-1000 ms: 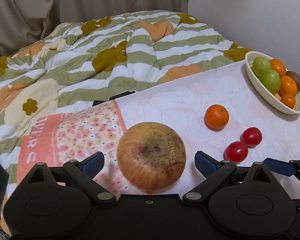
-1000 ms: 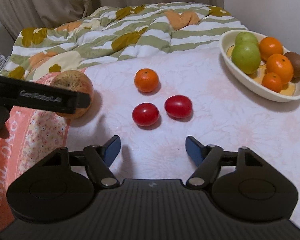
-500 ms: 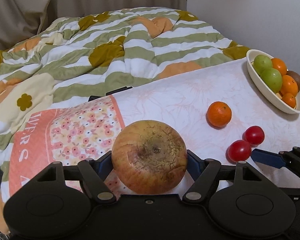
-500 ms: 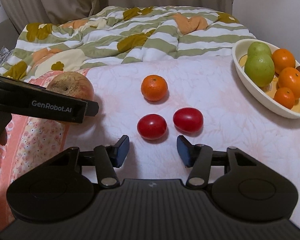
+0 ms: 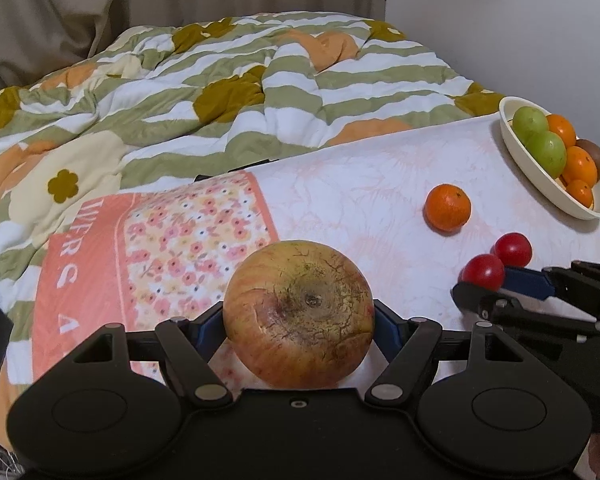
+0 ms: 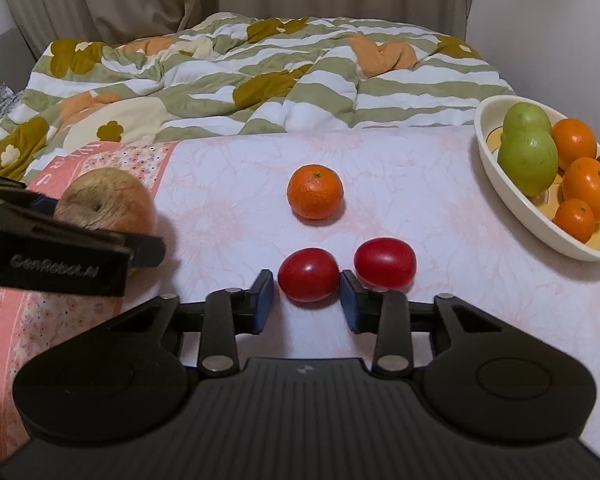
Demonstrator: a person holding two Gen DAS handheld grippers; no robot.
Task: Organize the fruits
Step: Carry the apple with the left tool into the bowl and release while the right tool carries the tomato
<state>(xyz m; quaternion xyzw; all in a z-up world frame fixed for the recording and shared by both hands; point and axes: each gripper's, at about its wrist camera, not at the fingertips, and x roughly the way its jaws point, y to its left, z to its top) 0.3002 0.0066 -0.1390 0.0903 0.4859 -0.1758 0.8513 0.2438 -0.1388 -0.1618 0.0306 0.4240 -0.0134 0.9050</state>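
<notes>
My left gripper point(image 5: 298, 326) clamps the apple point(image 5: 298, 314); my right gripper point(image 6: 307, 300), part-open, straddles a tomato point(image 6: 308, 275), seemingly untouched, bowl point(image 6: 512, 196) at 2 o'clock.

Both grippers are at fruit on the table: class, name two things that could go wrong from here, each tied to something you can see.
1. The right gripper straddles the left tomato, jaws not yet touching. The other tomato lies just past the right finger, so closing or lifting may knock it rolling.
2. The left gripper is shut on a big round apple, pinched only at its sides. It could slip out on the way to the bowl.
</notes>
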